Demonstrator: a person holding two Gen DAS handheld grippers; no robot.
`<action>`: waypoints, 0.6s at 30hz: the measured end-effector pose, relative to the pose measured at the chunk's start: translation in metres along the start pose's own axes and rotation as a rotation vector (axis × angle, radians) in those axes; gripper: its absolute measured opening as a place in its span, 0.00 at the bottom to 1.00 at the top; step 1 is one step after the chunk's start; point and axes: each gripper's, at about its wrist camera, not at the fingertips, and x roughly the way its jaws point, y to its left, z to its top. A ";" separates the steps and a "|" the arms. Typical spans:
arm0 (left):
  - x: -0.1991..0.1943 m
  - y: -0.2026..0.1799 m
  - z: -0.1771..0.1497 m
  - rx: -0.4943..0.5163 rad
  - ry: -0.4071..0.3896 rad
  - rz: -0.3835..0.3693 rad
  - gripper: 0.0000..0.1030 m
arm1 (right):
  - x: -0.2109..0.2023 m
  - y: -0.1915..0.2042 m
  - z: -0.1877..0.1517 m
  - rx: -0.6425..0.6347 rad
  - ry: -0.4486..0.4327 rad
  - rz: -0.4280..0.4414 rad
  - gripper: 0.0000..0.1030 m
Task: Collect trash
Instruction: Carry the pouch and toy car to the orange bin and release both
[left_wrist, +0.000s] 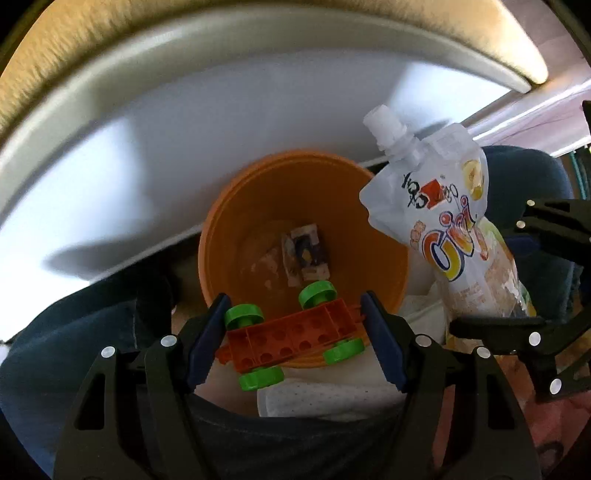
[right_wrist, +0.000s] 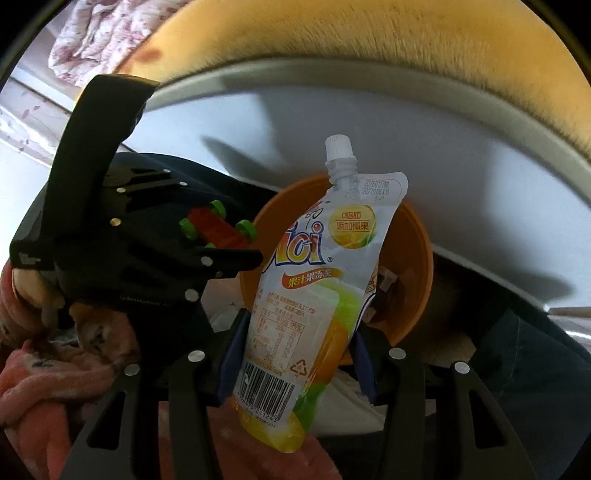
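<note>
My left gripper (left_wrist: 295, 334) is shut on an orange toy car with green wheels (left_wrist: 291, 338), held over the near rim of an orange bin (left_wrist: 221, 229). A small wrapper (left_wrist: 304, 254) lies at the bin's bottom. My right gripper (right_wrist: 295, 354) is shut on a white jelly drink pouch (right_wrist: 314, 280), upright with its spout up, beside the bin (right_wrist: 421, 258). The pouch (left_wrist: 450, 221) shows at the right of the left wrist view, with the right gripper (left_wrist: 532, 314) behind it. The left gripper (right_wrist: 147, 240) and the toy car (right_wrist: 218, 225) show at the left of the right wrist view.
A round white table (left_wrist: 184, 122) stands behind the bin, with a beige cushion (left_wrist: 110, 48) beyond. White paper (left_wrist: 332, 398) lies below the bin. A pink cloth (right_wrist: 55, 369) and dark blue fabric (left_wrist: 74, 350) lie nearby. Flowered bedding (right_wrist: 99, 33) is far left.
</note>
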 end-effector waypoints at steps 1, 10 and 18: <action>0.003 0.000 0.000 -0.004 0.011 -0.002 0.68 | 0.001 -0.002 0.001 0.003 0.003 -0.003 0.51; 0.004 0.006 -0.001 -0.040 0.022 0.022 0.84 | -0.014 -0.017 0.006 0.045 -0.056 -0.036 0.72; -0.006 0.010 0.000 -0.055 -0.005 0.044 0.85 | -0.036 -0.019 0.007 0.066 -0.113 -0.041 0.73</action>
